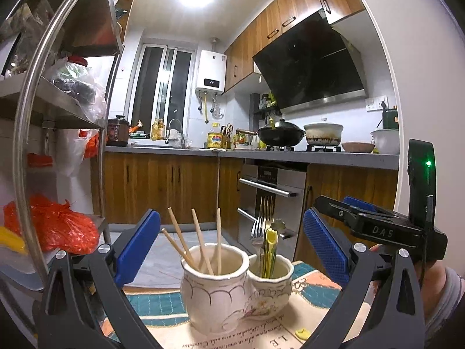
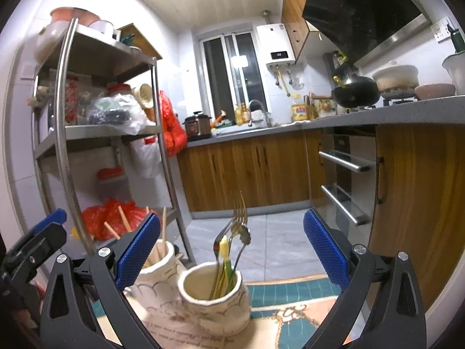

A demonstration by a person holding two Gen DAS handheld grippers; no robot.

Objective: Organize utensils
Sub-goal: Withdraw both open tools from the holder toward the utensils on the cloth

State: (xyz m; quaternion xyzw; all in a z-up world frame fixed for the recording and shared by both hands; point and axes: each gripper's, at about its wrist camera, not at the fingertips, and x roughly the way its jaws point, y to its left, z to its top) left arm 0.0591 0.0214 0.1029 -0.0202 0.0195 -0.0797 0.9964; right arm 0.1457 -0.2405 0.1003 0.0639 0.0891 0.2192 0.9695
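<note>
The job looks close to finished, by my reading; the double ceramic holder point(image 1: 232, 288) stands on the patterned mat point(image 1: 308, 293) that covers the worktop, and both of its cups are filled. The wooden chopsticks point(image 1: 200, 241) sit in the larger cup, the one on the holder's shelf-rack side; the forks point(image 1: 266, 221) and a yellow-topped utensil point(image 1: 271, 250) sit in the smaller cup, on the holder's oven side. One small yellow piece point(image 1: 302, 334) lies on the mat just in front of the holder; whether it belongs among the utensils I cannot tell, and it may be all that is left to sort.

The chopsticks stand with their long axes near upright, fanning outward from the cup, free ends pointing up toward the ceiling; the forks stand upright too, tines up, handles down inside the cup, one of them bowing slightly toward the oven.

The left gripper point(image 1: 232, 247) hovers before the holder, its blue fingers point(image 1: 139, 247) spread wide and gripping nothing; the right gripper point(image 2: 232, 250) faces the smaller cup, fingers point(image 2: 325, 247) likewise parted and empty.
</note>
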